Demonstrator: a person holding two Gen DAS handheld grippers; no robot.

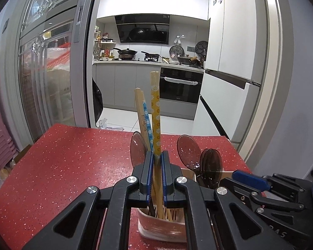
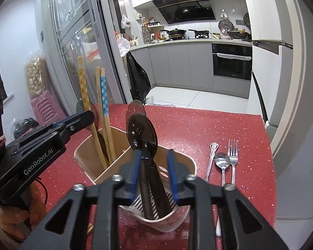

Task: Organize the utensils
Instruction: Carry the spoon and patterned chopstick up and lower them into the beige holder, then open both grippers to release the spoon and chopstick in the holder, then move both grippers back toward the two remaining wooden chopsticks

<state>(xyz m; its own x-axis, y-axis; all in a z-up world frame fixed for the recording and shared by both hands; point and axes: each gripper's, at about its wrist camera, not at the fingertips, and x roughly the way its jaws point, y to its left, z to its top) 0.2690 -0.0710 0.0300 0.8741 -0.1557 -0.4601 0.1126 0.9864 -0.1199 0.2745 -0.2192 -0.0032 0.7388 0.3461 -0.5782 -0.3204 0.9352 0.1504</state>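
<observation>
The left gripper (image 1: pixel 157 156) clamped the yellow chopstick (image 1: pixel 155 112) mid-shaft; it looked light, stiff and slippery. The right gripper (image 2: pixel 154 156) stood open around the spoons (image 2: pixel 141 133).

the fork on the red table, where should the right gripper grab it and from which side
Probably the slim handle of the fork, from above, fingers either side. It lies flat on the red table, tines pointing away, close beside the metal spoon, so grip low on the handle. The right gripper is open.
</observation>
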